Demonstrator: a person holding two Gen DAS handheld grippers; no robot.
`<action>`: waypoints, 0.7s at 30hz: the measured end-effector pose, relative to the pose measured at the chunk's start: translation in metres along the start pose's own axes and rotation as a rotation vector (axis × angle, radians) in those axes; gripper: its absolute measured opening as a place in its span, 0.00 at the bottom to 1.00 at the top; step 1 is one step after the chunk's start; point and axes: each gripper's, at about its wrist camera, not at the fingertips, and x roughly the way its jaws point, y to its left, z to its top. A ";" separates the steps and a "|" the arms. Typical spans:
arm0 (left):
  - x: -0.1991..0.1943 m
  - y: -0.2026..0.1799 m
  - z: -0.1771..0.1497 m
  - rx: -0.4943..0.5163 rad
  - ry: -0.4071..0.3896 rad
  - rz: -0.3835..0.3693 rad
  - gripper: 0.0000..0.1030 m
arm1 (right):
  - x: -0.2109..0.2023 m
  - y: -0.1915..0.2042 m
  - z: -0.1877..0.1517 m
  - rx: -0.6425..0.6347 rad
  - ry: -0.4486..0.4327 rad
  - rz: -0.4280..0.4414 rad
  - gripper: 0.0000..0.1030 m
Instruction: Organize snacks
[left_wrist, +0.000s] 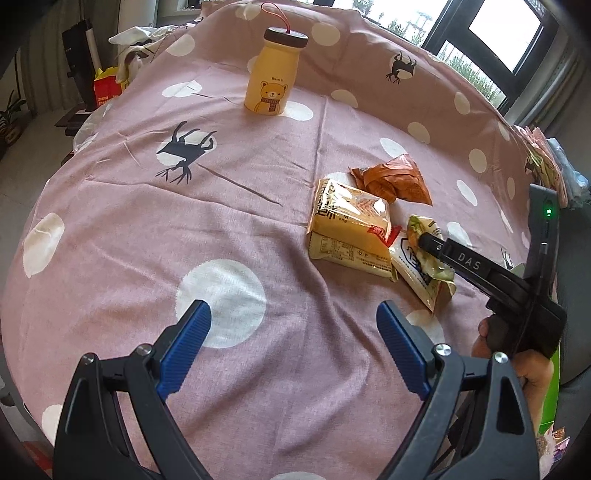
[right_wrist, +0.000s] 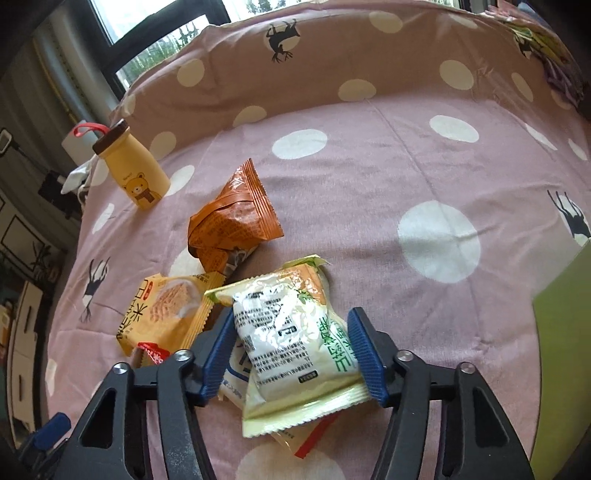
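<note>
Right gripper has its two blue pads on both sides of a pale green snack packet, and the pads press on the packet's edges, so it is gripped. Under this packet lies a white and blue packet, partly hidden. Just beside them, to the left in the right wrist view, is a yellow cracker packet, and behind it an orange-brown packet stands crumpled. All the snacks sit close together on a pink cloth with white dots. Left gripper hangs above a bare part of the cloth with its jaws wide apart and nothing between them. A yellow bottle with a bear picture stands upright, well apart from the snacks, near the far side of the cloth.
</note>
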 end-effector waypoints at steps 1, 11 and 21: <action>0.001 0.000 0.000 0.002 0.001 0.007 0.89 | 0.000 0.000 0.000 0.000 0.000 0.000 0.41; 0.002 0.005 0.000 -0.004 -0.002 0.053 0.89 | -0.066 0.017 -0.043 0.007 0.012 0.077 0.28; 0.004 0.004 -0.002 0.009 0.016 0.060 0.89 | -0.054 0.043 -0.074 -0.085 0.196 0.136 0.35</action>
